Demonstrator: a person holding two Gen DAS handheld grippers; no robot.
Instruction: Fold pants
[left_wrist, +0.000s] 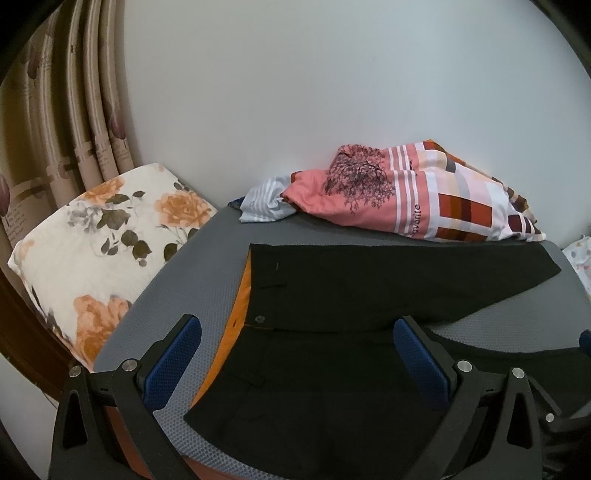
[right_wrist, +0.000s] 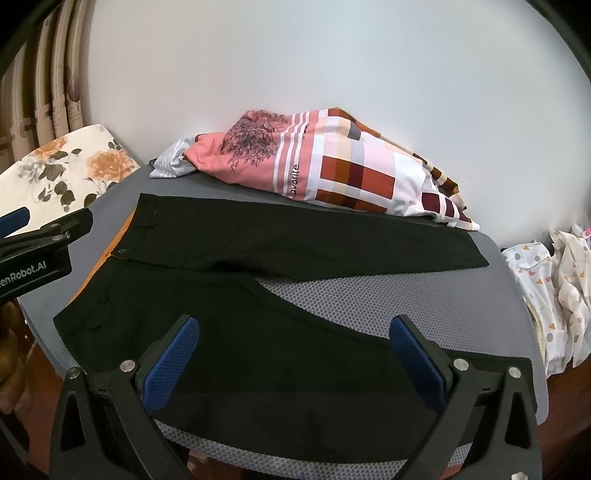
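Observation:
Black pants (right_wrist: 280, 236) lie spread flat on a grey mesh table (right_wrist: 424, 306), waistband to the left with its orange lining (left_wrist: 240, 295) showing, the two legs splayed apart toward the right. My left gripper (left_wrist: 295, 358) hovers open over the waist end (left_wrist: 332, 369), nothing between its blue pads. My right gripper (right_wrist: 295, 354) hangs open above the near leg (right_wrist: 295, 376), also empty. The left gripper's body (right_wrist: 40, 240) shows at the left edge of the right wrist view.
A folded pink and checked cloth (right_wrist: 332, 166) lies along the table's far edge by the white wall (right_wrist: 295, 66). A floral cushion (left_wrist: 103, 236) and curtains (left_wrist: 66, 110) stand at the left. Patterned white fabric (right_wrist: 557, 288) sits off the table's right side.

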